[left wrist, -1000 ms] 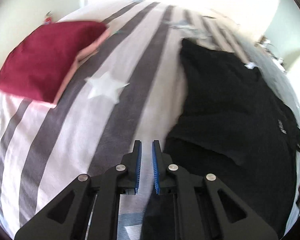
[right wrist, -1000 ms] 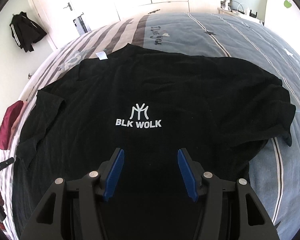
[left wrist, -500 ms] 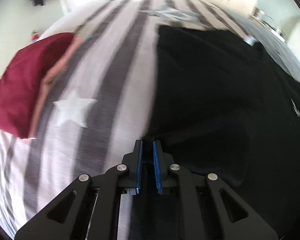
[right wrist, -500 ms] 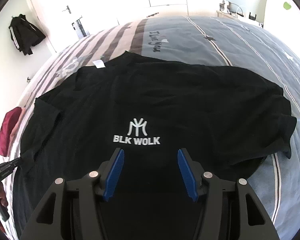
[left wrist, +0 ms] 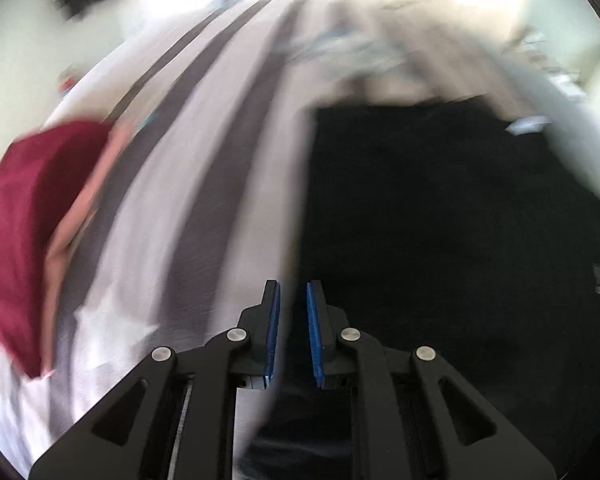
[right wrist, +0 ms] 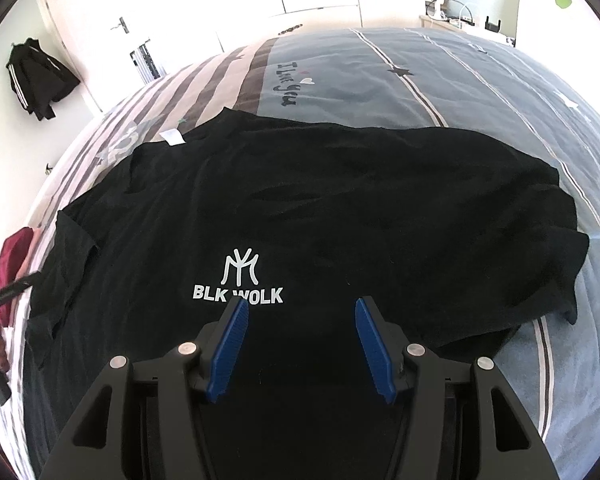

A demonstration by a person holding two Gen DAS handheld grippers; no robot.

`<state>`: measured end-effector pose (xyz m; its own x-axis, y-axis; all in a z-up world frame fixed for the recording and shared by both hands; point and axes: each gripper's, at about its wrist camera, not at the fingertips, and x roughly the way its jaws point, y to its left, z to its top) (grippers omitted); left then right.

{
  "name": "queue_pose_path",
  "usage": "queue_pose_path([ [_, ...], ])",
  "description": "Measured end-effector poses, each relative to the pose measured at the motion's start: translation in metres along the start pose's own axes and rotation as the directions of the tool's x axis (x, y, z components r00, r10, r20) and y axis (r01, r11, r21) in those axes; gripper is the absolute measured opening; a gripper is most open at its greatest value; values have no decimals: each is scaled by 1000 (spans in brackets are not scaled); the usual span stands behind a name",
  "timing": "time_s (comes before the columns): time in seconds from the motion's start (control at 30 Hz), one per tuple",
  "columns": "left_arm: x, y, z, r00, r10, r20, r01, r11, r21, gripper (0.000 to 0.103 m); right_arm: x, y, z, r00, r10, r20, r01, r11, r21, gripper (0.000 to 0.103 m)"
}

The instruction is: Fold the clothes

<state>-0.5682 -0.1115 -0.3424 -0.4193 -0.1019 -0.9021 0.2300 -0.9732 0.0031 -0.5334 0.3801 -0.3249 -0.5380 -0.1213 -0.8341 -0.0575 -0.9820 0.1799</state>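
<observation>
Spreading and folding is the step in hand: one black short-sleeved cotton T-shirt (right wrist: 340, 208) with a white "BLK WOLK" print (right wrist: 238, 294) lies face up across the striped grey-and-white quilted bed (right wrist: 480, 92), collar to the far left, hem to the right.

Left tool (left wrist: 291, 330): blue-padded fingers (left wrist: 273, 332) nearly together with a slim gap; dark fabric runs under and between them, but the view is motion-blurred, so whether they pinch the shirt's near left sleeve edge cannot be told. In the right wrist view the tool appears only as a dark tip at the far left margin, beside the sleeve.

Right tool (right wrist: 300, 354): jaws standing wide apart, empty, hovering above the shirt's near middle just under the print.

Handling advice, as judgement: secure the sleeve edge firmly before lifting, since thin knit slips; carry it low and flat across toward the print so that the fold line runs straight from shoulder to hem; use the right tool to pin or smooth the body, where wrinkles show mid-chest; tidy the rumpled right hem corner before the cross fold.

Count:
- black T-shirts to fold: one
- white neck labels (right wrist: 173, 137): one
- folded garments stacked on the bed's left: one maroon cloth (left wrist: 28, 232) over one pink (left wrist: 84, 200), two visible
- dark jackets hung on the far wall (right wrist: 40, 76): one
- tools: two
</observation>
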Motion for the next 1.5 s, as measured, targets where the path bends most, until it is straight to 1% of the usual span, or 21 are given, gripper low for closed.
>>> queue_pose_path([
  [0.03,0,14,5,1000,-17,6,17,996,-86,11,2,0,0,1000,0,-4,0,1000,2,52],
  [0.07,-6,22,9,999,-30,34,34,990,-134,11,4,-1,0,1000,1,-7,-1,1000,4,52],
  [0.1,-12,21,15,996,-50,72,59,990,-126,11,5,-1,0,1000,1,-7,-1,1000,5,52],
  [0.17,-22,8,27,984,-114,137,122,991,-54,11,7,-1,0,1000,2,-6,-2,1000,6,52],
  [0.23,-24,-14,39,972,-181,150,176,983,44,11,9,-2,0,1000,3,-7,-3,1000,2,52],
  [0.33,-16,-45,66,963,-218,157,199,971,131,11,10,-1,2,1000,4,5,-4,1000,-4,52],
  [0.4,-5,-60,81,967,-204,155,175,967,183,11,11,-2,3,1000,0,11,0,1000,-6,52],
  [0.5,30,-70,96,994,-32,101,5,966,257,12,16,-5,4,1000,-12,11,12,1000,-7,52],
  [0.53,39,-67,100,997,-10,75,-9,969,246,11,19,-7,5,1000,-18,9,18,1000,-11,52],
  [0.6,42,-61,104,997,15,79,-31,978,208,11,22,-12,6,999,-35,9,35,999,-15,52],
  [0.67,34,-57,109,993,24,113,-41,987,153,11,24,-18,8,999,-38,10,38,999,-14,52],
  [0.77,15,-47,112,987,-42,154,35,998,48,12,23,-30,11,999,-51,19,51,999,-3,52],
  [0.8,7,-46,111,984,-65,165,59,997,39,13,20,-35,12,998,-56,25,56,998,8,52],
  [0.9,-28,-55,96,969,-129,212,109,989,102,18,9,-56,16,995,-81,53,78,995,57,52],
  [1.03,-76,-66,59,944,-252,211,219,961,168,23,-9,-102,25,986,-144,83,132,982,138,52],
  [1.07,-84,-70,50,938,-276,209,240,954,182,23,-12,-115,28,983,-161,83,147,976,159,54],
  [1.13,-97,-81,34,926,-317,205,276,939,205,24,-19,-143,33,979,-186,83,165,963,213,66],
  [1.2,-107,-88,16,920,-342,193,296,927,230,24,-25,-177,38,979,-185,86,153,944,291,69],
  [1.33,-116,-98,-11,922,-352,161,301,914,274,24,-24,-219,60,966,-241,95,202,929,309,69],
  [1.43,-101,-94,-13,934,-329,142,286,922,260,24,-10,-230,76,959,-272,79,244,935,256,69],
  [1.5,-97,-91,-15,938,-318,135,282,931,233,24,3,-232,82,965,-257,55,238,944,226,69],
])
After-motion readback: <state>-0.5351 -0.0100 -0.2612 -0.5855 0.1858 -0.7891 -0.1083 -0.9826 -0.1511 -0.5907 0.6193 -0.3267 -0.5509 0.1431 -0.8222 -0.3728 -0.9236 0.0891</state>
